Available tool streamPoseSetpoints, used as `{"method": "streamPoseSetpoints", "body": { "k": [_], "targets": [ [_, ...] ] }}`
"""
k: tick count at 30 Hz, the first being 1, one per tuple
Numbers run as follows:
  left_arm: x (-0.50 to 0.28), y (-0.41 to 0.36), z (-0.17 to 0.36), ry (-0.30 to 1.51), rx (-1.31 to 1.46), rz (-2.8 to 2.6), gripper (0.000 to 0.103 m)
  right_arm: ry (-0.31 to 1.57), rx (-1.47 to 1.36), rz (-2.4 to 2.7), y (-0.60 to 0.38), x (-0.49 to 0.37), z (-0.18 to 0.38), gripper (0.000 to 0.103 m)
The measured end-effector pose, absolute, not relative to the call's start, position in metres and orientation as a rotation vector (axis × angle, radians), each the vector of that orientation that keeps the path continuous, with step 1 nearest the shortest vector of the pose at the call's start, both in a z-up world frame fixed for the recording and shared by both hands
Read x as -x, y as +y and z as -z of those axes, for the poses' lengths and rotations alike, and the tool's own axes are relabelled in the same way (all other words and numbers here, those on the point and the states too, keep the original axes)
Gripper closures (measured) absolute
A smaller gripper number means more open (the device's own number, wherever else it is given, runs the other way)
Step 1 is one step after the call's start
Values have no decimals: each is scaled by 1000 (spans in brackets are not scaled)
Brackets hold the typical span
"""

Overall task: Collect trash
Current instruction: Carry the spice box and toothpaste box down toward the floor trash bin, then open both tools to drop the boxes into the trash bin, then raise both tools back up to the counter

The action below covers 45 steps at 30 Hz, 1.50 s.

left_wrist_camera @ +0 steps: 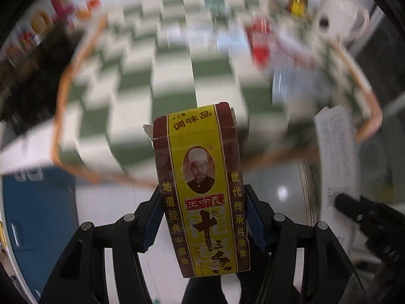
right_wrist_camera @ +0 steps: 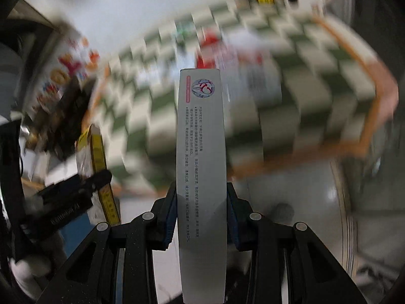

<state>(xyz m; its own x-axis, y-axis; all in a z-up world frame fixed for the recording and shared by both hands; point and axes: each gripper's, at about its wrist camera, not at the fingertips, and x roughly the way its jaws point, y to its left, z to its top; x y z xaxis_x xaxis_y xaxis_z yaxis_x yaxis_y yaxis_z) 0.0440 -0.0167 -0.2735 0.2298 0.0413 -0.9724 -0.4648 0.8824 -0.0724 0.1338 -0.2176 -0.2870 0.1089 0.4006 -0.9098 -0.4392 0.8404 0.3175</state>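
A yellow and dark red cardboard seasoning box point(left_wrist_camera: 202, 190) is pinched by the left claw point(left_wrist_camera: 202, 217) at its lower half, so that the carton stands out toward 12 o'clock. A long grey-white cardboard box point(right_wrist_camera: 201, 177) is pinched the same way by the right claw point(right_wrist_camera: 201, 215). Both pieces of trash are held over the blurred green and white checkered surface point(left_wrist_camera: 172, 81), probably so that they can be carried away together.

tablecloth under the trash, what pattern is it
Green and white checks on the tablecloth, clearest in the left wrist view.
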Motion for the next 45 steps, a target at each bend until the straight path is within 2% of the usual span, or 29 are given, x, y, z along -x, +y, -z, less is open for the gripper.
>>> {"method": "streamPoseSetpoints", "body": {
  "k": [3,10,15,16,18,20,24,26,30,35,39,45],
  "targets": [
    [-25,-25,353,1430,457,-322,46,1460,67,-588,-230,-107,369,67],
    [-22,-31,591,1710,586,-254,45,1753,105,-566,-231,-80,620,67],
    [-21,-35,708,1814,644,-205,42,1928,168,-573,-224,-66,775,67],
    [-20,-35,727,1823,656,-208,39,1945,187,-573,-223,-63,794,67],
    [-18,-34,746,1826,671,-217,8,1975,222,-572,-223,-56,827,65],
    [-15,-35,757,1807,664,-234,0,1992,233,-572,-226,-50,848,62],
    [2,-36,763,1796,639,-308,0,1949,267,-537,-228,-48,854,14],
    [12,-33,757,1788,597,-361,0,1901,315,-485,-231,-44,847,2],
    [27,-35,721,1730,489,-457,0,1812,385,-404,-229,-46,821,0],
    [49,-32,661,1674,456,-518,0,1700,451,-371,-221,-50,762,0],
    [62,-33,603,1647,477,-526,0,1650,447,-398,-209,-56,691,0],
    [83,-39,497,1602,500,-542,0,1552,455,-453,-208,-50,544,0]
  ]
}}
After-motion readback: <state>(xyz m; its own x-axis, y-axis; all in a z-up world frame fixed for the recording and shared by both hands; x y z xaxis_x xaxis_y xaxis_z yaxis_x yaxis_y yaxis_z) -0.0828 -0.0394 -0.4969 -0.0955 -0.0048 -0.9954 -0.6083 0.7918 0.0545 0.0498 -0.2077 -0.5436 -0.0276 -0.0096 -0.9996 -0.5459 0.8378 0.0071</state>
